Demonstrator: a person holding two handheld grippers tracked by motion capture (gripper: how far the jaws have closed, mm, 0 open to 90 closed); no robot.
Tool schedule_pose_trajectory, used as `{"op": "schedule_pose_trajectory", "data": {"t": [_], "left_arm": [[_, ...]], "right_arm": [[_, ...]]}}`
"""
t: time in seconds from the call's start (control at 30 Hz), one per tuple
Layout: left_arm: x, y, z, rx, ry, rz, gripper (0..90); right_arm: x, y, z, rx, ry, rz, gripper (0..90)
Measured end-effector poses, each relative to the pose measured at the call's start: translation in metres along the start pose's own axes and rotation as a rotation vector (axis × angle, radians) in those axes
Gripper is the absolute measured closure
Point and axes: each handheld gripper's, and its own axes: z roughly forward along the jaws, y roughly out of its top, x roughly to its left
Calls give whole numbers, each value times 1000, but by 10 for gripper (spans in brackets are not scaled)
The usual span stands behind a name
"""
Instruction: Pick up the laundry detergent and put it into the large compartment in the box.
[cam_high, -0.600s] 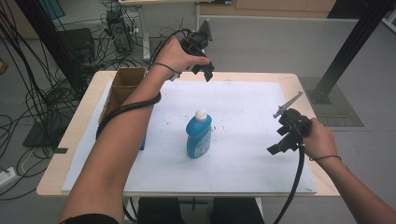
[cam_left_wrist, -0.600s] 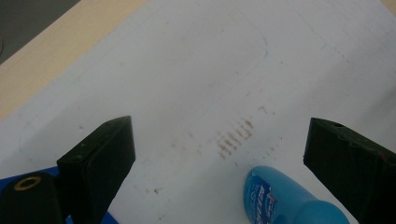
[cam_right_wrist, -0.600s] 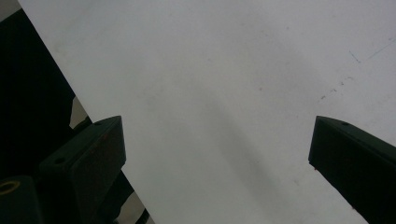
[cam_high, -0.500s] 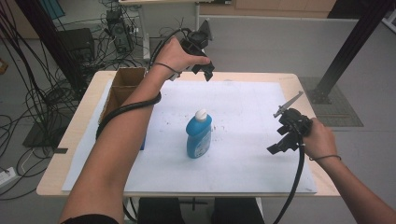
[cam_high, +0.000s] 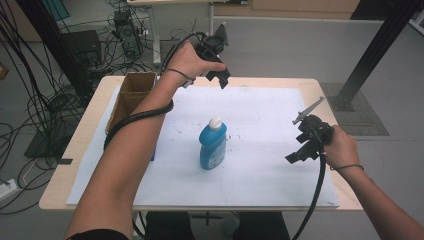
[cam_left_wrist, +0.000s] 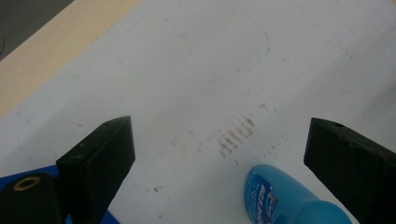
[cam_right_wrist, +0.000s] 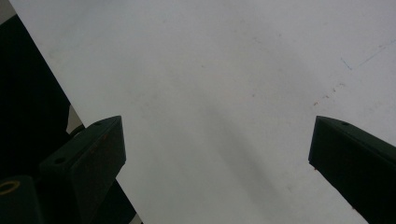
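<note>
A blue bottle (cam_high: 212, 145) with a white cap stands upright in the middle of the white sheet (cam_high: 260, 107). My left gripper (cam_high: 223, 80) hovers over the sheet's far edge, behind the bottle, with its jaws wide apart and nothing between them. Its own view shows the bottle (cam_left_wrist: 280, 198) low down, ahead of the open left gripper (cam_left_wrist: 219, 154). My right gripper (cam_high: 297, 155) is held above the sheet's right side, well apart from the bottle. In its own view the right gripper (cam_right_wrist: 217, 154) stands open over bare white sheet.
An open cardboard box (cam_high: 131, 95) sits at the table's far left corner. The wooden table edge (cam_high: 75, 150) frames the sheet. Cables trail from both grippers, and a black post (cam_high: 372, 55) rises beyond the table at the right. Faint brown smudges (cam_left_wrist: 236, 135) mark the sheet.
</note>
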Motion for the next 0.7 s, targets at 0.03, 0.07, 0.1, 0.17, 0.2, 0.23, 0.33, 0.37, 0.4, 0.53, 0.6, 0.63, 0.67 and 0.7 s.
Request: {"op": "schedule_pose_trajectory", "data": {"t": [0.03,0.07,0.1,0.17,0.2,0.23,0.33,0.37,0.4,0.53,0.6,0.63,0.67,0.7], "left_arm": [[0,0,0,-1,3,-1,91],[0,0,-1,-3,-1,-1,91],[-1,0,-2,-7,-3,-2,91],[-1,-1,-3,-5,1,1,91],[-1,-1,-5,-6,0,6,92],[-2,-2,-7,-10,-4,3,92],[-4,-3,-11,-5,2,-5,92],[-4,-3,-11,-5,2,-5,93],[-5,-5,-13,-1,1,-5,93],[-7,-8,-17,7,1,-3,94],[-10,-11,-22,5,-2,3,94],[-12,-11,-24,6,-4,1,94],[-14,-12,-26,6,-3,3,93],[-15,-13,-27,7,-2,8,93]], "right_arm": [[0,0,0,-3,0,0,39],[1,1,0,-3,1,4,38],[1,1,0,0,0,-1,39],[1,1,0,-1,-3,-1,38],[1,1,-1,-4,-1,1,39],[1,1,-1,-3,-2,1,39],[1,1,-1,-4,-7,0,39],[1,1,-1,-4,-7,0,39],[1,2,-2,-1,-3,1,39],[1,2,-2,0,-5,-2,39],[1,2,-3,-3,-6,-6,39],[1,2,-3,-1,-9,-9,38],[1,2,-3,0,-7,-7,39],[1,2,-3,0,-9,-10,39]]}}
